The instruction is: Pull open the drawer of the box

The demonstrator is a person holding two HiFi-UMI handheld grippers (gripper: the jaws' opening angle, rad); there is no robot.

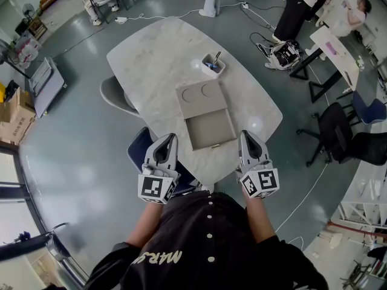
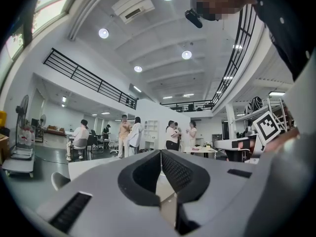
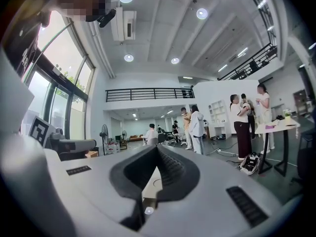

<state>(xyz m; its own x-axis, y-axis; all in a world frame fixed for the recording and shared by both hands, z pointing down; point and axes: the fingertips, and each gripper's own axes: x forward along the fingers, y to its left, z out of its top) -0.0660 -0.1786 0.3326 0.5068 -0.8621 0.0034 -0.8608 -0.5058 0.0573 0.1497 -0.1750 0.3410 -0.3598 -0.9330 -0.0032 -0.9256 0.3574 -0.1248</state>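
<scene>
A flat beige box [image 1: 201,98] with two round marks on its lid lies on the white marble table [image 1: 157,53]. Its drawer [image 1: 210,129] stands pulled out toward me, empty, with a small knob [image 1: 214,145] on its front. My left gripper [image 1: 171,137] is shut and held off the table's near edge, left of the drawer. To the drawer's right, my right gripper [image 1: 245,133] is also shut and touches nothing. In the left gripper view the left gripper [image 2: 160,152] has its tips meeting. In the right gripper view the right gripper [image 3: 158,147] is closed too, with the box [image 3: 151,183] showing through the gap lower down.
A small white tray [image 1: 213,63] holding a dark item sits behind the box. A grey chair [image 1: 115,95] and a blue chair [image 1: 139,150] stand at the table's left and near sides. Several people [image 1: 293,11], a desk [image 1: 335,47], black office chairs [image 1: 338,132] and floor cables surround the table.
</scene>
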